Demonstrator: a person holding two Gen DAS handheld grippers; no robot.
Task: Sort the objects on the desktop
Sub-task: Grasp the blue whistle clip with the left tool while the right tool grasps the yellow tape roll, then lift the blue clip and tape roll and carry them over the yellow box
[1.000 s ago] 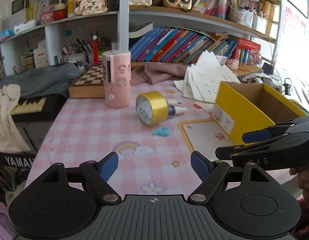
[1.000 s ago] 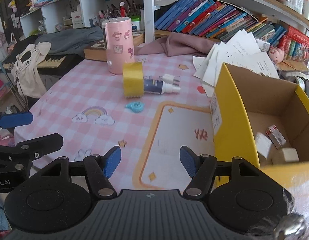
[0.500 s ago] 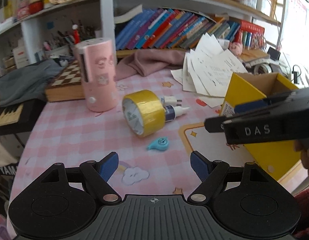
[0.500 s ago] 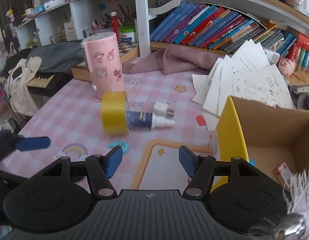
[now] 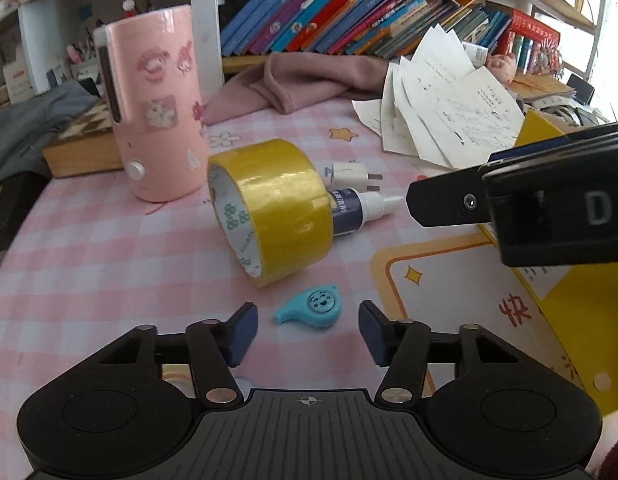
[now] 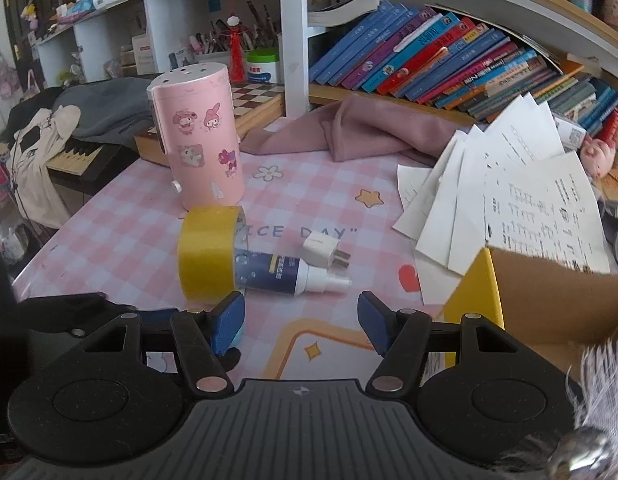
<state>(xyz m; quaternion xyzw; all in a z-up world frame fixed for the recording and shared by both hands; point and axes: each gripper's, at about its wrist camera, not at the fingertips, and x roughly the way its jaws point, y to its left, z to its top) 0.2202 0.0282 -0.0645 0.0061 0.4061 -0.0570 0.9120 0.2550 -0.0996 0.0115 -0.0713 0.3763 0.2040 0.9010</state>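
Left gripper [image 5: 308, 330], jaws just narrowed but unclenched, brackets the blue whistle [image 5: 310, 311] at lower centre. Pads should be lowered to the table [image 5: 89, 248] before closing. Right gripper [image 6: 301, 322] is held released.

We take the yellow tape roll [image 5: 275, 210] as our landmark. Our left wrist view looks down and forward at it from close in front, slightly to its left, showing its open core. Our right wrist view [image 6: 207, 258] sits a little farther back and to its right, also angled downward. Both share the roll and the bookshelf [image 5: 349, 12] behind it.
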